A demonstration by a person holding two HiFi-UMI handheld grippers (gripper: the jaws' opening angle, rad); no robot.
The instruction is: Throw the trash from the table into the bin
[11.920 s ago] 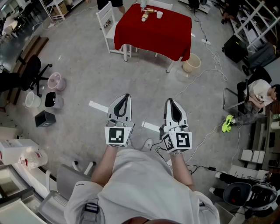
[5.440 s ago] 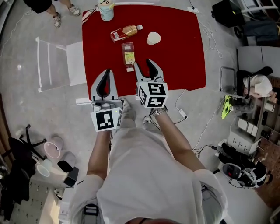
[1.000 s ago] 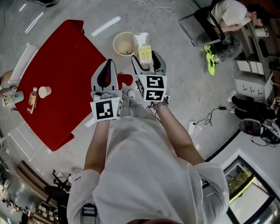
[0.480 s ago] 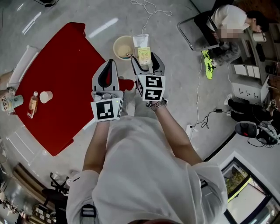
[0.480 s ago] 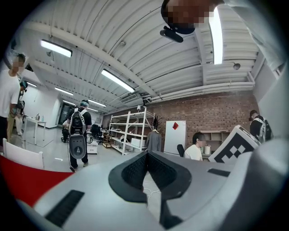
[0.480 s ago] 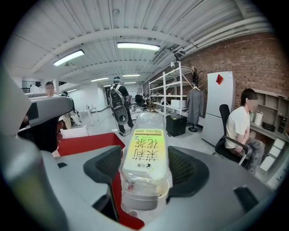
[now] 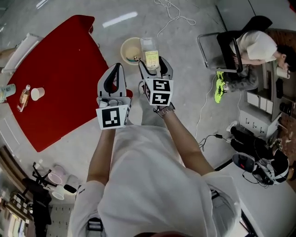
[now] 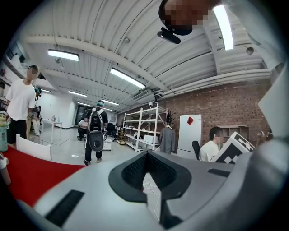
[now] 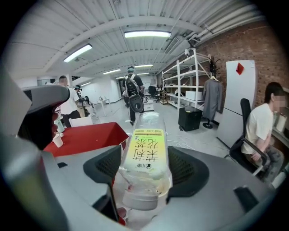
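My right gripper [image 7: 153, 63] is shut on a clear plastic bottle [image 7: 150, 52] with a yellow label [image 9: 143, 151], cap end toward me. In the head view the bottle's far end hangs level with the right rim of a beige bin [image 7: 124, 45] that stands on the floor. Just left of it, my left gripper [image 7: 115, 70] is shut with nothing in it, its jaws together [image 8: 145, 187]. The red table [image 7: 55, 69] lies to the left and carries a small bottle [image 7: 22, 97], a white cup [image 7: 37, 93] and a pale container [image 7: 3, 91].
A person sits on a chair [image 7: 252, 46] to the right, with bright yellow shoes [image 7: 218, 87] on the floor nearby. Cables [image 7: 178, 11] trail over the grey floor beyond the bin. A white chair [image 7: 23, 44] stands at the table's far side.
I carried the bottle from the red table to the bin. Over the last second the table has slid further left in view; both grippers keep their hold and pose.
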